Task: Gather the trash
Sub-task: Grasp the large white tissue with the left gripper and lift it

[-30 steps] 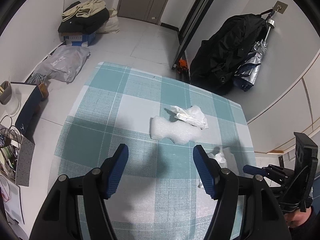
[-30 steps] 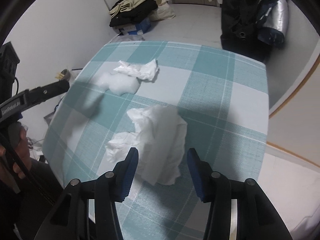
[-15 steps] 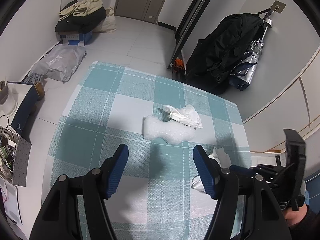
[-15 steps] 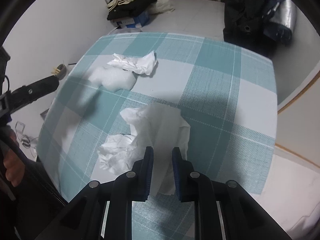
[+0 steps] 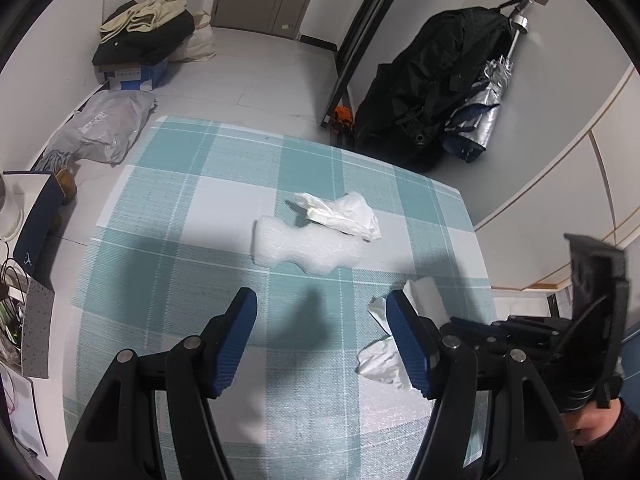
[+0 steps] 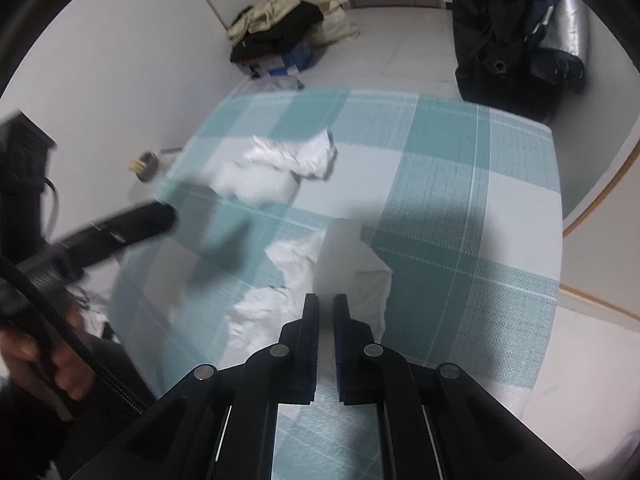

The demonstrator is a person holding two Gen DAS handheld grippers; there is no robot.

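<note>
R gripper [image 6: 326, 308] jaws now pinched on tissue [image 6: 352, 276], L gripper [image 5: 322, 320] unchanged, wide

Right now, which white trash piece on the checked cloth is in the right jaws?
The large crumpled white tissue nearest the table's front edge; the smaller tissue and white foam piece lie untouched farther back.
</note>
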